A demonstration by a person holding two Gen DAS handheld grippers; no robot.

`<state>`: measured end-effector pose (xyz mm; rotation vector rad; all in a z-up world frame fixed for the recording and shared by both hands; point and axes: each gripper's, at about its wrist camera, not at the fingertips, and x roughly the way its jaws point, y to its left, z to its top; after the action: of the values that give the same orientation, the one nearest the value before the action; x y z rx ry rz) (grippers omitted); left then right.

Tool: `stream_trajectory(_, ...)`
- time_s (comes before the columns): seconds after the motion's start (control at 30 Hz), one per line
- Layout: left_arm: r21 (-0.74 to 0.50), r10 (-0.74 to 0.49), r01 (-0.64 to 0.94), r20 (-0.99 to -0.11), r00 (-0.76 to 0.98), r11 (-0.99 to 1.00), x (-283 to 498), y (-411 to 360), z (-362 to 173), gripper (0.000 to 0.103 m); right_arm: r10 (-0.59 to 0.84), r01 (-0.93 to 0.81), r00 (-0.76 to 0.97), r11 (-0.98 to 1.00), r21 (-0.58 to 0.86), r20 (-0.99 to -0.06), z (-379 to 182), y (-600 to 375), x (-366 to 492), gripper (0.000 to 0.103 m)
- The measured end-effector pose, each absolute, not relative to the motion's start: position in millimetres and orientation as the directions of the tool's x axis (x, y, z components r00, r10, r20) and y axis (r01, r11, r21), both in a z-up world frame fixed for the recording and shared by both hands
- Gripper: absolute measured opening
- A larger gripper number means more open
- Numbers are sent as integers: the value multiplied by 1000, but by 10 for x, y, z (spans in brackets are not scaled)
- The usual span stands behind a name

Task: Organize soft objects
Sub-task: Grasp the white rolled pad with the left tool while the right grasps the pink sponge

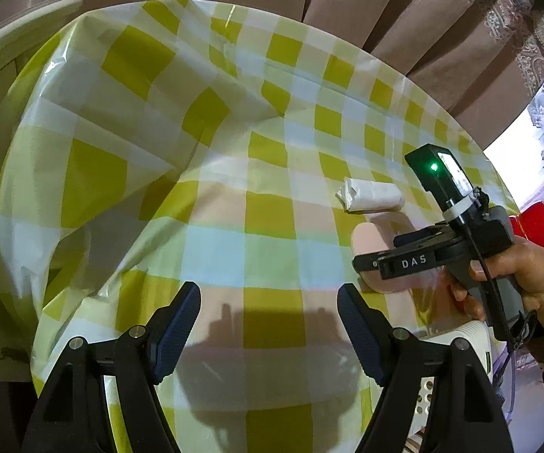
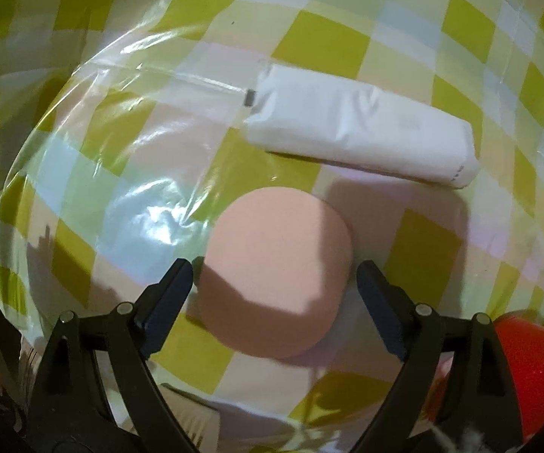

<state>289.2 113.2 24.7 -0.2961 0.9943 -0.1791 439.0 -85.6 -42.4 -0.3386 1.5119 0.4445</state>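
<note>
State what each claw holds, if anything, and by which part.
Nothing is held. The left claw is open over bare cloth; the right claw straddles the pink sponge, open, not yet clamping its sides.

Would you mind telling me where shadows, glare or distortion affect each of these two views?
Left wrist view: the fisheye bends the yellow-checked plastic tablecloth into a dome, and the open left gripper casts a dark shadow on it below the fingers. Right wrist view: glare streaks the cloth at left, and a shadow crosses the round pink foam sponge between the open right gripper fingers.
</note>
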Motion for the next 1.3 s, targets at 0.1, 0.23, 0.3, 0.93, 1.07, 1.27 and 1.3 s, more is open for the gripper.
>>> stream_trajectory(0.1, -323, -284, 18, -799, 530, 946, 2896, 1122, 219, 76, 70, -470, 22, 881, 52, -997, -416, -882, 4393, 90)
stream_trajectory(0.23, -326, -288, 21, -800, 527, 945, 2914, 1102, 205, 76, 72, -484, 5, 873, 60, -997, -451, -884, 4381, 92)
stream_trajectory(0.3, -323, -287, 24, -801, 525, 946, 2929, 1101, 204, 76, 69, -486, 12, 872, 55, -998, -455, -868, 4375, 91)
stream_trajectory(0.93, -82, -356, 467, -765, 537, 880, 3972, 50, 171, 76, 114, -434, 149, 900, 39, -982, -396, -1499, 4197, 85)
stream_trajectory(1.07, 6, -351, 576, -788, 506, 817, 4191, -355, 134, 76, 113, -398, 204, 917, 23, -973, -300, -1669, 4163, 85)
stream_trajectory(1.27, 80, -319, 662, -829, 459, 745, 4420, -744, -71, 76, 85, -371, 301, 928, -34, -950, -203, -1869, 4017, 85)
stream_trajectory(1.3, 96, -307, 675, -837, 452, 732, 4428, -797, -121, 76, 76, -375, 320, 926, -52, -944, -202, -1865, 3941, 85)
